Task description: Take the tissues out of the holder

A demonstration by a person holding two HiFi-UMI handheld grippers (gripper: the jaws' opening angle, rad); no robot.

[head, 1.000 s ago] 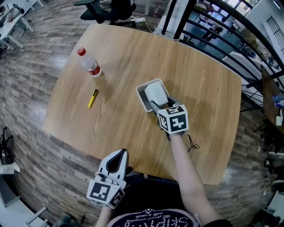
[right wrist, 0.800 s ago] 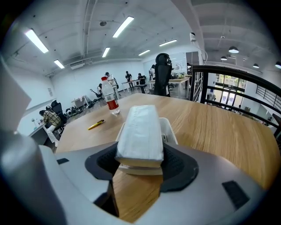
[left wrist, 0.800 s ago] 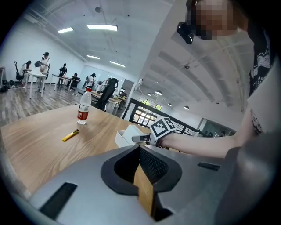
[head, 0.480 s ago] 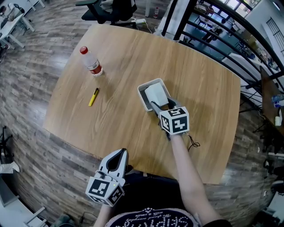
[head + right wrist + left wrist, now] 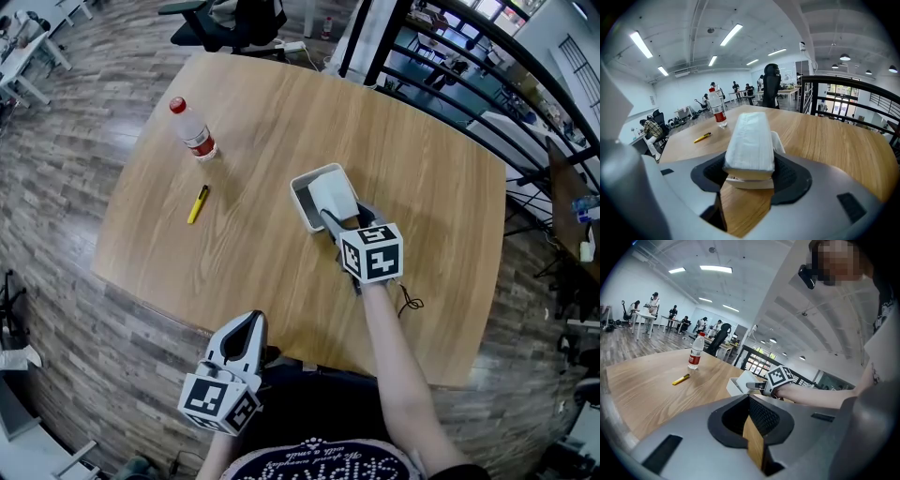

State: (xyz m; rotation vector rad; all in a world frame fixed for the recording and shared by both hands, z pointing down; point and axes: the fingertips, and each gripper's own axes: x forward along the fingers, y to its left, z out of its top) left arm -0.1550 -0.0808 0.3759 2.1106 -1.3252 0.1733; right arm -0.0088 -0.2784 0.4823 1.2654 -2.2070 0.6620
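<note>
A white tissue pack [image 5: 330,195] lies tilted in a white open holder [image 5: 300,202] near the middle of the wooden table [image 5: 281,112]. My right gripper [image 5: 342,214] reaches it from the near side. In the right gripper view the near end of the pack [image 5: 750,140] sits between the two pads and touches both, raised a little over the holder's rim [image 5: 777,140], so the right gripper is shut on it. My left gripper [image 5: 253,322] hangs off the table's near edge, shut and empty, with its tips [image 5: 750,399] together.
A plastic water bottle [image 5: 192,133] with a red cap stands at the far left of the table. A yellow pen [image 5: 197,204] lies nearer on the left. A black railing [image 5: 450,66] runs beyond the table's far right. Office chairs [image 5: 234,19] stand behind the far edge.
</note>
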